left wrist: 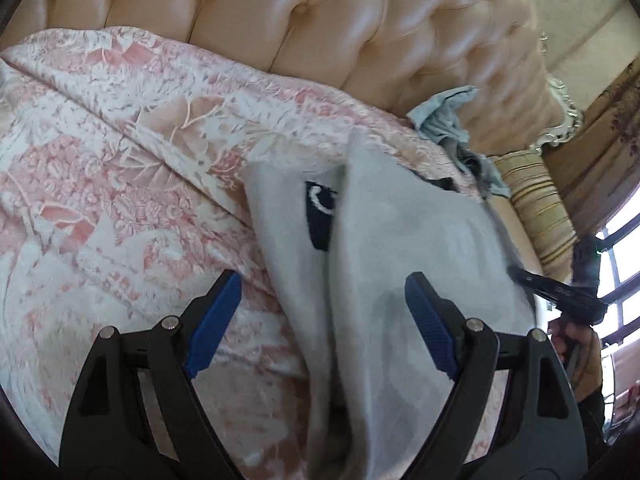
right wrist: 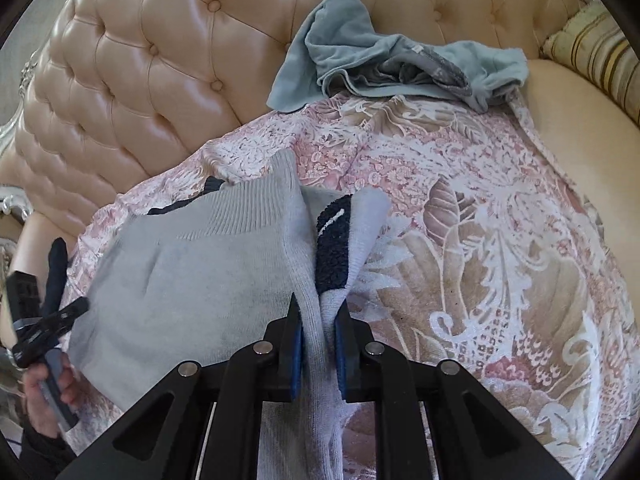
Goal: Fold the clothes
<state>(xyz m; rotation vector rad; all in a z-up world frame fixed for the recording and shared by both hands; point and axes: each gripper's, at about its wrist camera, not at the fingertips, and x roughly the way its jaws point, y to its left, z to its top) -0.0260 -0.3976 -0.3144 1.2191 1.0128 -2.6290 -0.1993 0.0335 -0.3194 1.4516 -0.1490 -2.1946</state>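
A light grey knit sweater (right wrist: 192,264) with a dark navy patch (right wrist: 332,248) lies bunched on the pink floral bedspread (right wrist: 480,240). My right gripper (right wrist: 319,316) is shut on a raised fold of the sweater, and cloth hangs down between its blue pads. My left gripper (left wrist: 324,308) stands open just above the sweater (left wrist: 400,240). Its right fingertip is over the grey cloth and its left one over the bedspread, with nothing gripped. In the left wrist view the right gripper's black body (left wrist: 568,292) shows blurred at the sweater's right edge.
A crumpled blue-grey garment (right wrist: 360,60) lies at the back against the tufted beige leather backrest (right wrist: 160,60). A striped cushion (right wrist: 600,52) sits at the far right. A hand (right wrist: 44,396) holds the left gripper's handle. A window (left wrist: 624,260) is at the right.
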